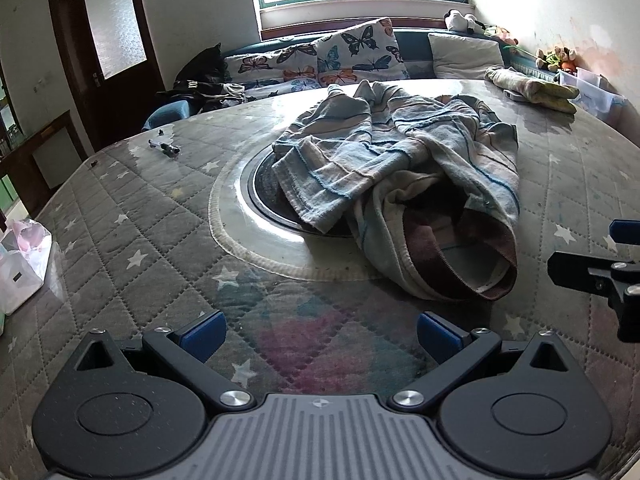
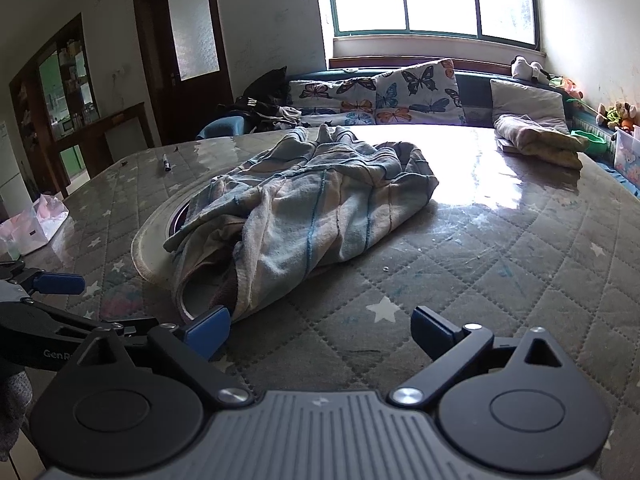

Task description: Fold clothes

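Striped blue-grey garment, soft woven cloth, lies crumpled mid-table on the quilted star-print cover, partly over a round dark inset. Left gripper: jaws spread wide, empty, low over the near edge. Right gripper: likewise spread, empty, near the garment's near hem.

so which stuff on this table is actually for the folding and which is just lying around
For the job:
- crumpled striped garment, in a heap over the round inset
- left gripper, open and empty
- right gripper, open and empty

Just lying about:
- pen, far left of the table
- folded yellowish cloth, far right corner
- butterfly cushions, on the bench behind
- plush toys, on the sill
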